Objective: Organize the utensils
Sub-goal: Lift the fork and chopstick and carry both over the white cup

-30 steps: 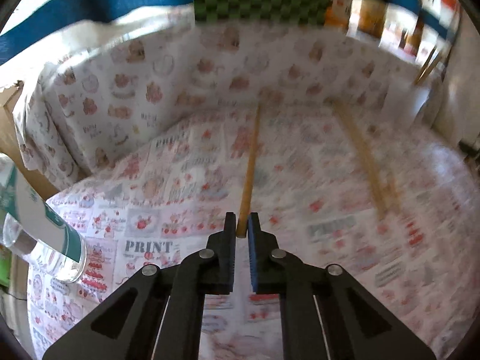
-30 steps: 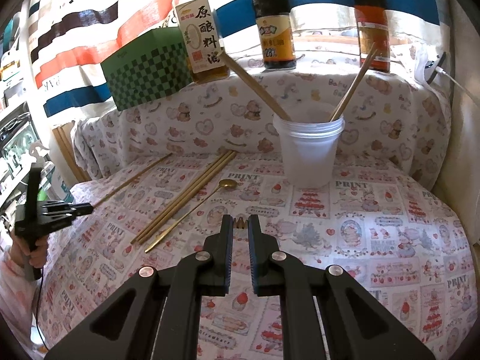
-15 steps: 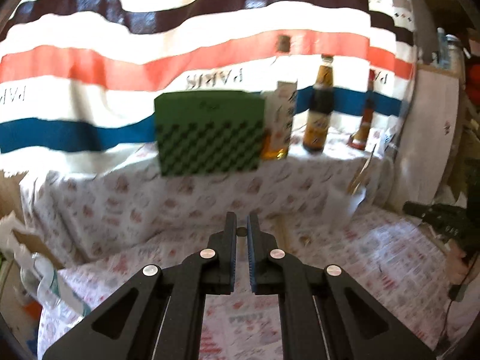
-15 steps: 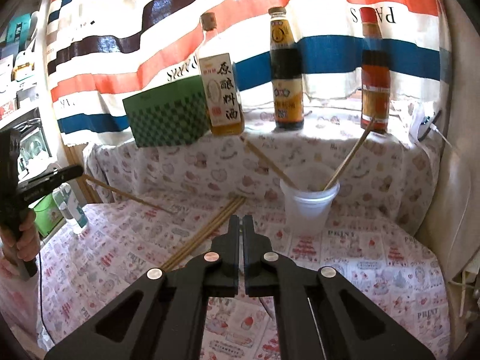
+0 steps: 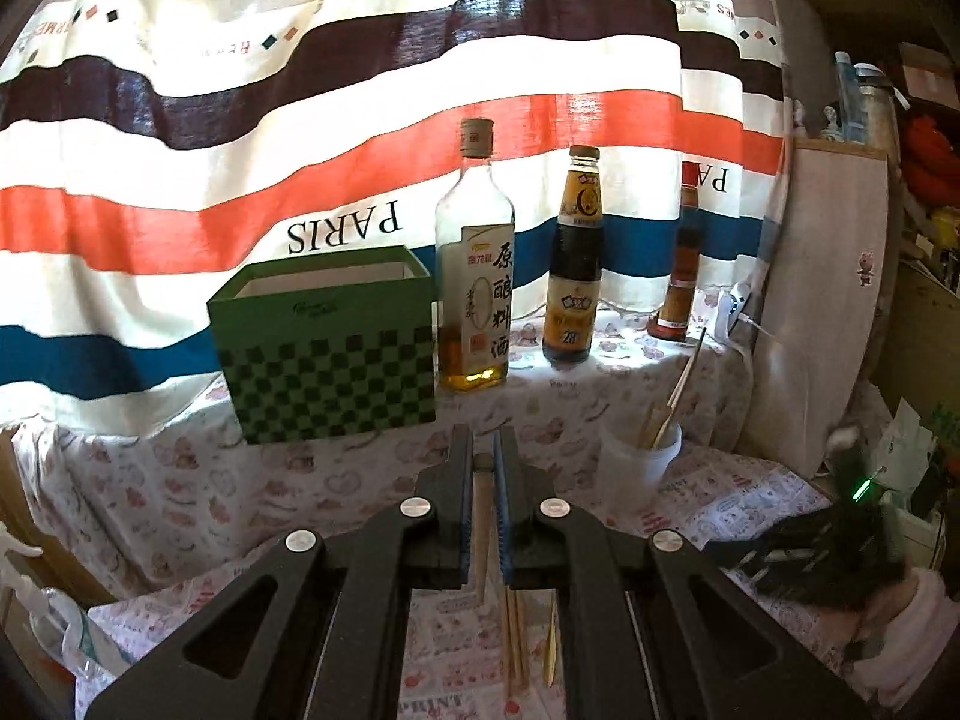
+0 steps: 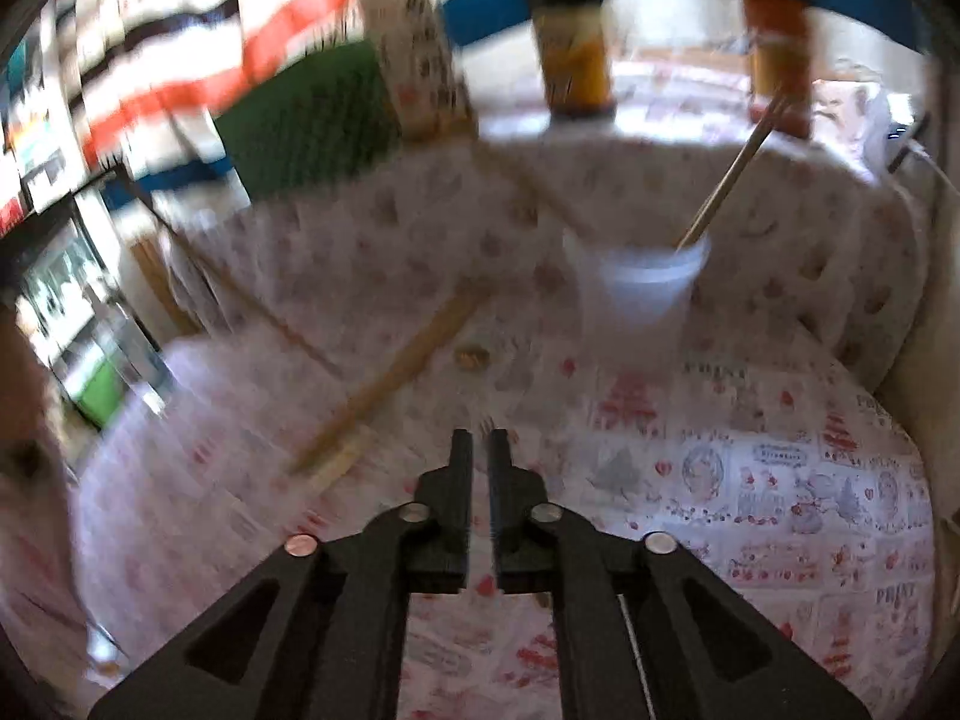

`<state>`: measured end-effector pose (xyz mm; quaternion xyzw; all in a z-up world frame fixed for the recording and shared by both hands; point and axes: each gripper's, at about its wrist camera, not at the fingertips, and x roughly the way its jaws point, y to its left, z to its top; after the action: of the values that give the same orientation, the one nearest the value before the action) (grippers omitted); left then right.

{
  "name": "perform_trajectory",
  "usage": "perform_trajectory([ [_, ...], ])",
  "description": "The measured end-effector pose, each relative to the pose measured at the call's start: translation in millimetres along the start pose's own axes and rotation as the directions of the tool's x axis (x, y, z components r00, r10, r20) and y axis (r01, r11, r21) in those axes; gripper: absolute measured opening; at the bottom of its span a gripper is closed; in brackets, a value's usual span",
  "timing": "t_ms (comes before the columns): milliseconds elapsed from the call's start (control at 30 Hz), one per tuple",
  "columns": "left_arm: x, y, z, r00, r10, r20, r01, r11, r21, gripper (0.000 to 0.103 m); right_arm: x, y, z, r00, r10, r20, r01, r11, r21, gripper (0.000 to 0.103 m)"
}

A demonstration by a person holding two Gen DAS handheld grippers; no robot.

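Note:
My left gripper [image 5: 482, 450] is shut on a wooden chopstick [image 5: 481, 534] that hangs down between its jaws, raised above the table. A white plastic cup [image 5: 637, 468] holding several sticks stands to its right on the table. More chopsticks [image 5: 515, 642] and a gold spoon [image 5: 551, 648] lie on the cloth below. My right gripper [image 6: 478, 444] is shut and empty, low over the cloth. In the blurred right wrist view the cup [image 6: 645, 285] stands ahead, with chopsticks [image 6: 396, 378] and the spoon bowl [image 6: 472, 355] to its left.
A green checked box [image 5: 327, 348], a cooking wine bottle [image 5: 475, 276], a dark sauce bottle [image 5: 575, 264] and a red-capped bottle [image 5: 681, 276] stand on the raised back ledge before a striped curtain. The other hand and gripper [image 5: 822, 558] show at right.
My left gripper has lifted the chopstick off the table and tilted up to face the ledge. My right gripper has dropped lower and tipped toward the cloth, moving fast.

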<state>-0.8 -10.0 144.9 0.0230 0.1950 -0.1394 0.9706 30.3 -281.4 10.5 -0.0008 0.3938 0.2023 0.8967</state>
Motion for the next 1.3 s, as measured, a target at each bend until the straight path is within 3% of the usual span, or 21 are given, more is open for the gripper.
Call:
perform_trajectory([
  [33,2.2,-1.7,1.5,1.0,0.01,0.004,-0.01,1.0,0.009,0.006,12.4,1.9,-2.4,0.999,-0.027,-0.021,0.027,1.0,-0.014,0.016],
  [200,13.8,-1.6,9.2,1.0,0.029,-0.004,-0.029,0.999,0.018,0.006,63.4,10.1,4.5,0.99,-0.018,-0.136,0.009,0.998,-0.065,0.018],
  [367,19.6,3.5,14.6,0.999,0.037,0.012,-0.037,0.999,0.013,0.006,89.4,14.9,20.1,0.988,-0.046,-0.15,0.028,0.992,-0.12,0.018],
  [500,26.0,5.5,15.3,0.999,0.034,0.008,-0.034,0.999,0.014,0.006,99.2,15.3,24.0,0.989,0.012,-0.144,-0.028,0.994,-0.104,0.035],
  [667,28.3,4.6,16.5,0.999,0.043,0.009,-0.043,0.999,0.019,0.006,117.0,21.3,21.1,0.984,-0.035,-0.173,0.007,0.988,-0.155,0.033],
  [767,24.1,5.2,20.1,0.999,0.031,0.021,-0.031,0.999,-0.009,0.006,119.7,18.9,20.2,0.984,-0.073,-0.163,0.051,0.99,-0.133,0.026],
  [800,22.3,4.3,21.8,0.999,0.026,0.025,-0.026,1.0,-0.012,0.006,119.2,17.6,20.3,0.985,-0.069,-0.16,0.05,0.992,-0.12,0.015],
  [833,21.0,2.5,23.6,0.999,0.027,0.028,-0.027,1.0,-0.008,0.006,118.2,16.8,19.7,0.985,-0.054,-0.162,0.037,0.994,-0.102,0.011],
  [967,15.9,-5.5,30.7,0.998,0.041,0.038,-0.041,0.999,0.017,0.006,104.7,18.8,19.0,0.989,-0.095,-0.109,0.081,0.988,-0.131,0.011],
  [1133,16.3,-12.1,36.3,0.999,0.004,0.045,-0.003,1.0,-0.005,0.006,47.2,18.6,34.4,0.998,-0.058,0.015,0.059,0.992,-0.107,0.011],
  [1300,23.4,-22.9,48.6,0.997,-0.033,0.065,0.034,0.999,-0.026,0.006,-17.4,21.3,58.0,0.985,-0.057,0.161,0.076,0.99,-0.121,0.011],
])
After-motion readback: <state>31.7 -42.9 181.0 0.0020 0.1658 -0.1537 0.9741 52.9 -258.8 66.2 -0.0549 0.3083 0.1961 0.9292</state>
